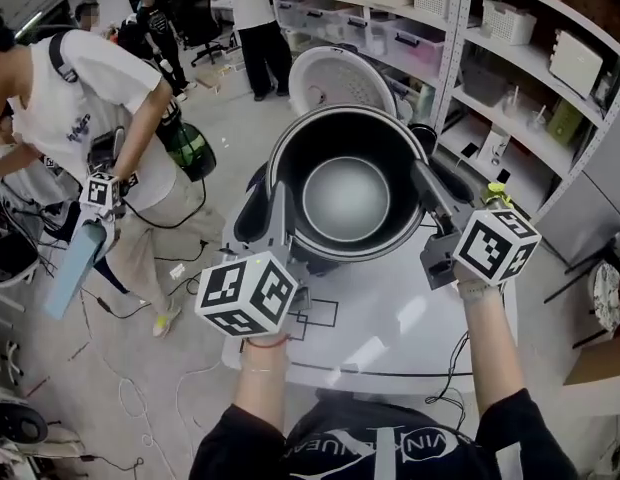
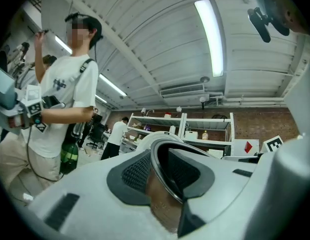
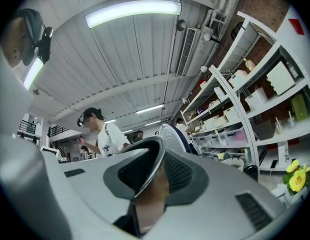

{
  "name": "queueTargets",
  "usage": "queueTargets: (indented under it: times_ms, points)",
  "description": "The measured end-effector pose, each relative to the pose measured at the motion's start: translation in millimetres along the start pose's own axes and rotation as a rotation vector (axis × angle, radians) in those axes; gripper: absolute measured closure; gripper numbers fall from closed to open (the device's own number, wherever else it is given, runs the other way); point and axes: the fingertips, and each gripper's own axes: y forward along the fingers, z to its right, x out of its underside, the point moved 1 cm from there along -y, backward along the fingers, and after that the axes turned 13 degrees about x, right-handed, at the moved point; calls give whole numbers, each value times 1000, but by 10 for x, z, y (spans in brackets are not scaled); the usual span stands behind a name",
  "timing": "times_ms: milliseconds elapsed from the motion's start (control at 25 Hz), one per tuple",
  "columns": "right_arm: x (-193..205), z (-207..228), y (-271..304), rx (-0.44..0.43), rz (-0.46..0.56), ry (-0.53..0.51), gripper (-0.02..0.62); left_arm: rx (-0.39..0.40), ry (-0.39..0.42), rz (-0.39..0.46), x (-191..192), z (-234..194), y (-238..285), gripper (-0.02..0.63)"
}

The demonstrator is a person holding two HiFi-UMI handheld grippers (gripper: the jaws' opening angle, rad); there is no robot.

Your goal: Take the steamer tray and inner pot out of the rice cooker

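Below, at lower centre, white table [image 1: 410, 318], bare toward its near edge. On it, open rice cooker [image 1: 248, 213]; at its mouth, inner pot [image 1: 346, 196], rim clamped on either side by left gripper [image 1: 282, 213] and right gripper [image 1: 422, 176]. Shelving [image 1: 510, 78] close along the right edge; open cabled floor [image 1: 140, 388] at left, person [image 1: 90, 98] standing upper left.

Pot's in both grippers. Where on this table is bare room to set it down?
Free: the white table's near half, from the dark rice cooker to the near edge, around the black outlined rectangles. Crowded: the far half, filled by the cooker, its raised white lid and the dark round metal inner pot.
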Motion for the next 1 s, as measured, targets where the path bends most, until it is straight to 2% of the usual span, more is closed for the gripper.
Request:
queueTargets:
  times_ms: [280, 1000]
  points:
    - [-36, 251, -429, 13, -20, 9, 505, 4, -28, -24, 178, 430, -61, 502]
    - [396, 988, -1425, 126, -107, 21, 504, 66, -125, -137, 1074, 1209, -178, 500]
